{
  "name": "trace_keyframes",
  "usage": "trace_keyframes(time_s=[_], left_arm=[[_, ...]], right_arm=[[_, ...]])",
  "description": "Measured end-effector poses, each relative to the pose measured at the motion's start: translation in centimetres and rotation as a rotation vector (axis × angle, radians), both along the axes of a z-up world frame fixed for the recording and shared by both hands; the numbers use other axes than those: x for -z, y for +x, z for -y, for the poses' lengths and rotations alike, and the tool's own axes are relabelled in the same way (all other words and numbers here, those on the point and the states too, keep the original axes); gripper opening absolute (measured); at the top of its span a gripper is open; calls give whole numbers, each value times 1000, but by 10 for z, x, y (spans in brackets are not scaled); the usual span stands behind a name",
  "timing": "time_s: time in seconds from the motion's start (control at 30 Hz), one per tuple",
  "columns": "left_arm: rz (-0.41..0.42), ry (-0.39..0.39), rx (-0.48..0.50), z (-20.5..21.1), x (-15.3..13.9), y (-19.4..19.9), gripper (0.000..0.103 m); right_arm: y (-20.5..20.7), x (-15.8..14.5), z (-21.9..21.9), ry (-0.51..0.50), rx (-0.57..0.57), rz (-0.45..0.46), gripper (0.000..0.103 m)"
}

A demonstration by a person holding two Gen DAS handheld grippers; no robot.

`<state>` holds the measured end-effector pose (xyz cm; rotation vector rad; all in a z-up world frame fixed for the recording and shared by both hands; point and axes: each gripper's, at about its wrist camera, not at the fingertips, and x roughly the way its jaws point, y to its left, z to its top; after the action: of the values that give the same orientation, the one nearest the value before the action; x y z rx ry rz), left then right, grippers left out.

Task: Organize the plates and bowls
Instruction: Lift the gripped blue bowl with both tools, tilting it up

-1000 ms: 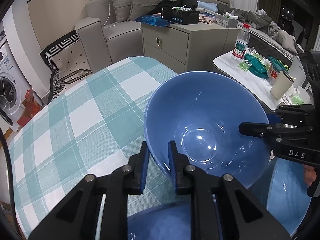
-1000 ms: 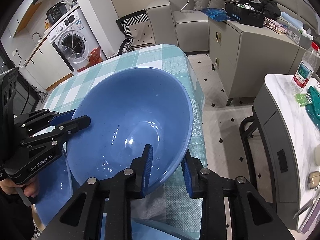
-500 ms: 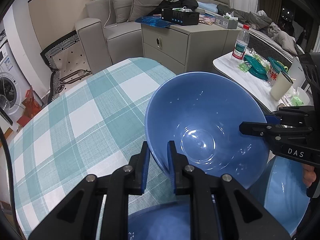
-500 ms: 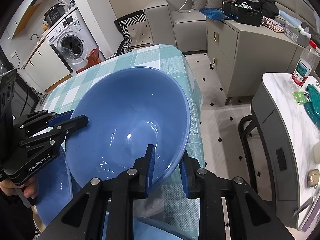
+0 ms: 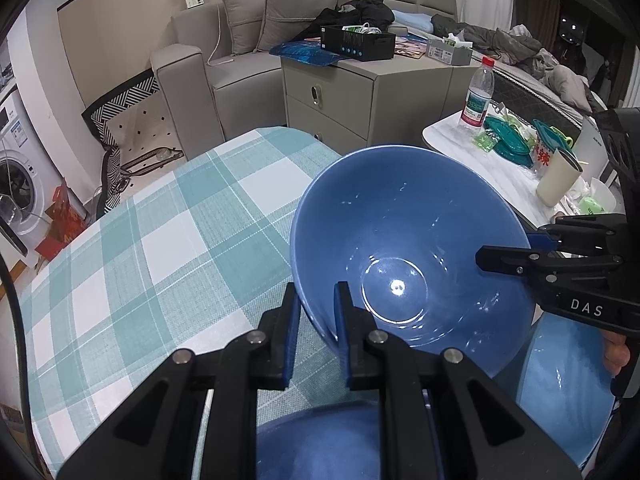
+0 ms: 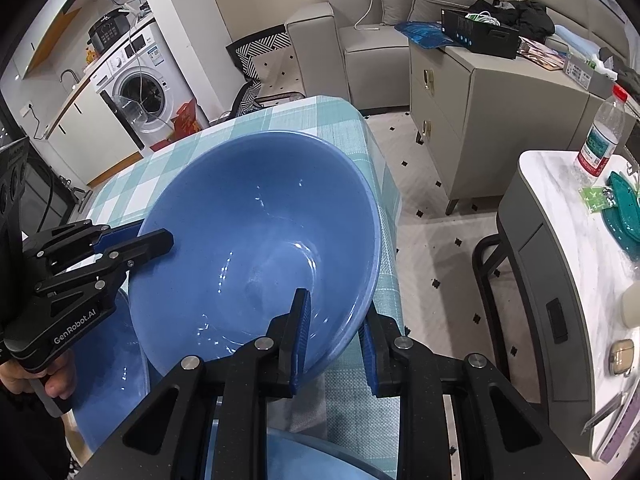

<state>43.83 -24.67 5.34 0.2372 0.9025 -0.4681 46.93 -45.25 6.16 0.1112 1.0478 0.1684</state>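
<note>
A table with a green and white checked cloth (image 5: 132, 264), a grey sofa (image 5: 240, 52) and a washing machine (image 6: 140, 84) behind, a big shiny blue bowl (image 5: 404, 240) held tilted above the table, left gripper (image 5: 316, 320) pinching its near rim, right gripper (image 6: 334, 332) clamped on the other side, more blue dishes (image 5: 560, 368) underneath.

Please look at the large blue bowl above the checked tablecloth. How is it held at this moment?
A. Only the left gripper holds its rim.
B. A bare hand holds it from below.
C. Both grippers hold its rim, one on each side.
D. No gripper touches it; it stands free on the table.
C: the left gripper clamps the near rim of the blue bowl, and the right gripper clamps the opposite rim.
</note>
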Motion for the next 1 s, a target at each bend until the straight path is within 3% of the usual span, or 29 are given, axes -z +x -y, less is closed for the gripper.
trace_keyframes(time_s=[1.0], left_arm=[[100,-47,-12,-16,-50,-32,15]], right_arm=[[-38,-59,-15,-32,-9,112,23]])
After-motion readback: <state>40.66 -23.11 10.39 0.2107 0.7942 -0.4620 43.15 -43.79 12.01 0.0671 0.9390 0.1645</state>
